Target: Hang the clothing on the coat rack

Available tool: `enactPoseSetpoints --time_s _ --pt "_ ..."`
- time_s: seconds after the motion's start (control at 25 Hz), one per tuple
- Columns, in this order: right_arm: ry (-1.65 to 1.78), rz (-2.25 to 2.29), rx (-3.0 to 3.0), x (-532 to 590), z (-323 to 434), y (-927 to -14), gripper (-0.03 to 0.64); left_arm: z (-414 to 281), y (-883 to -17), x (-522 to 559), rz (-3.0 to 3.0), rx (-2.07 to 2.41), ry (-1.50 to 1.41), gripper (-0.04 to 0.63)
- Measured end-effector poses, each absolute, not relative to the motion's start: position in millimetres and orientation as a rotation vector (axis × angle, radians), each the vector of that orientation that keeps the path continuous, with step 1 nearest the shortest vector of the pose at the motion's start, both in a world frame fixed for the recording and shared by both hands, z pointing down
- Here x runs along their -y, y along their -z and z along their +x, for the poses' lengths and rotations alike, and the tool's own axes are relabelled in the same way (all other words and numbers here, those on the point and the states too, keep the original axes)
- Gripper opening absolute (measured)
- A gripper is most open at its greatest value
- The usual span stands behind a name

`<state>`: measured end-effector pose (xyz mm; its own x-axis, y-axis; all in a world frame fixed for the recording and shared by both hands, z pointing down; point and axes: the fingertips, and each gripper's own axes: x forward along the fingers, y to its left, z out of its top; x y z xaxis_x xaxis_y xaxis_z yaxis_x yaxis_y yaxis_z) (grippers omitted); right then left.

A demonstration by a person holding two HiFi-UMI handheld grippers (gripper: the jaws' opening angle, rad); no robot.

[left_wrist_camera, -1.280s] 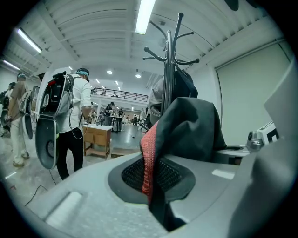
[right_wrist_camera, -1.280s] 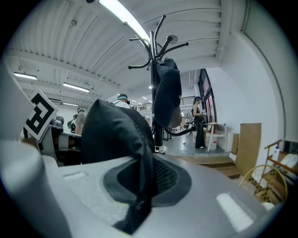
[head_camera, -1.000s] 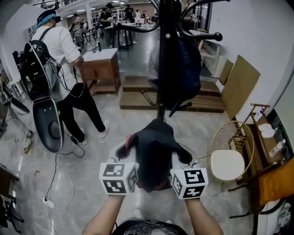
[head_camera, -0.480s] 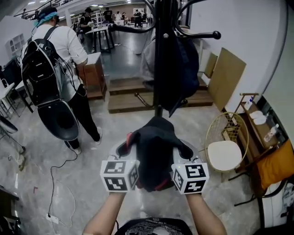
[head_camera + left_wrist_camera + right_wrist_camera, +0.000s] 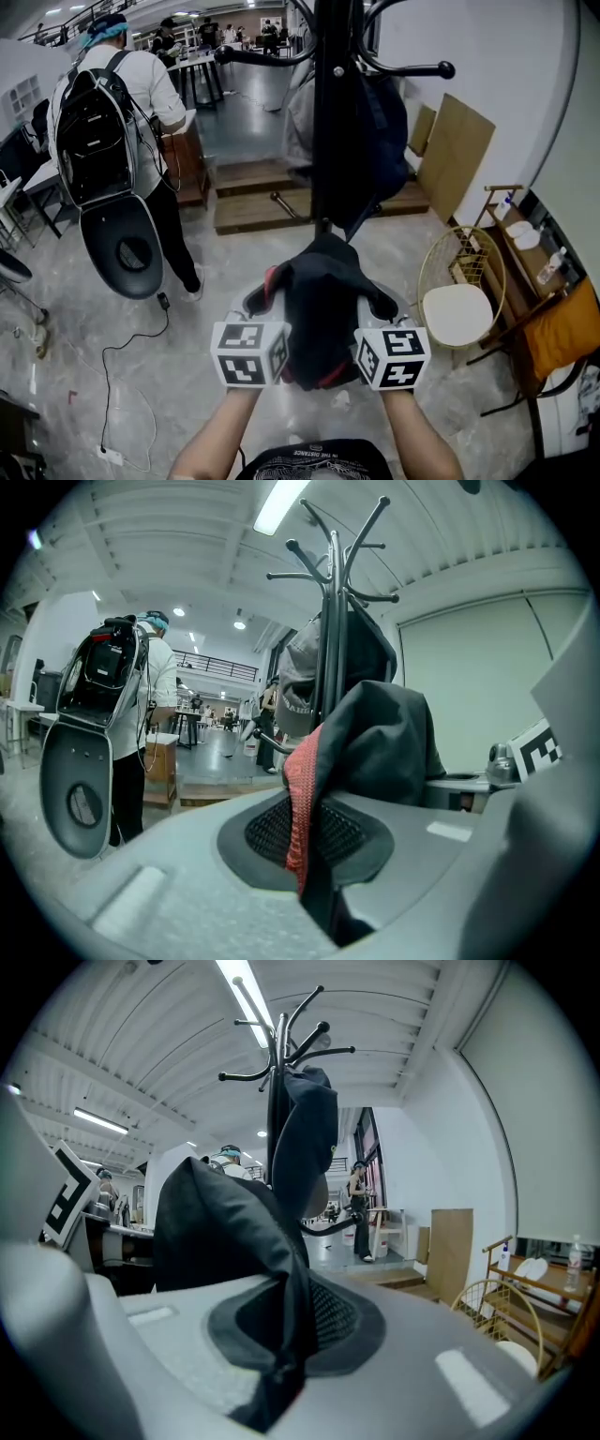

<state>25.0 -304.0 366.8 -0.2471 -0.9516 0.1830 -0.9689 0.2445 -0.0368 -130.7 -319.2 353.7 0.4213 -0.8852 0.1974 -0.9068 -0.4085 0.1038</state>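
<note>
Before the black metal coat rack (image 5: 330,112), left gripper (image 5: 269,292) and right gripper (image 5: 379,306) each clamp the dark red-lined garment (image 5: 323,305), apparently spreading it for hanging.

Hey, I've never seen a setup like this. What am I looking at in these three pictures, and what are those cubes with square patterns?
No robot here: a person holds a gripper in each hand, and the patterned cubes are part of them. One picture comes from a camera on the person's head, looking down; the other two ride on the grippers. The left gripper and right gripper each have fingers shut on one dark garment with red lining, before a black coat rack that already carries dark clothing. A person with a backpack stands at left.
</note>
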Motion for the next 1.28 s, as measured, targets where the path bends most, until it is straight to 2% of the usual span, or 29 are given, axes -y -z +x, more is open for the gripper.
enactPoseSetpoints --time_s 1.28 --pt "-0.238 1.713 2.474 352 0 -383 0.023 -107 -370 358 2.482 1.540 -0.169 0.025"
